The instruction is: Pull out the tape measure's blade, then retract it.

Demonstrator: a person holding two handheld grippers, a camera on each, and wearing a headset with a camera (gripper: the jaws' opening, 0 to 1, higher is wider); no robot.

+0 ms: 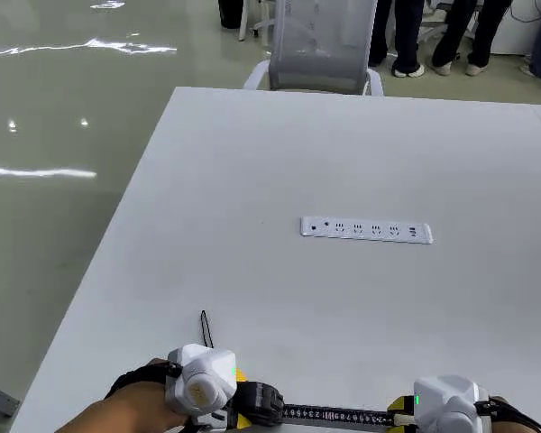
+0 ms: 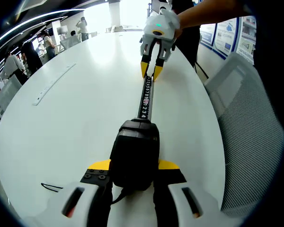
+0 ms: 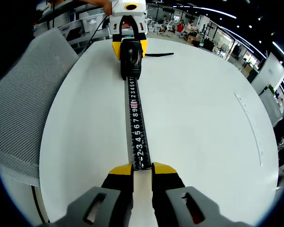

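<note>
Head view places the two tools at the near edge of the bench (image 1: 252, 180). The left hand-held gripper (image 2: 135, 165) has its jaws closed snugly around the black tape measure case (image 2: 135, 151). From that case the blade (image 3: 135, 123) runs straight ahead, lying flat on the bench, to the right hand-held gripper (image 3: 142, 169). That one's yellow-tipped jaws are drawn in narrow and appear to pinch the blade's free end. The blade's long axis thus lies along the line joining the two tools, each pointing at the other, with a short numbered stretch exposed between them. The blade looks only partly drawn out. Further pulling would carry the right tool directly away from the left along that line, and retracting would bring it back toward the case.
</note>
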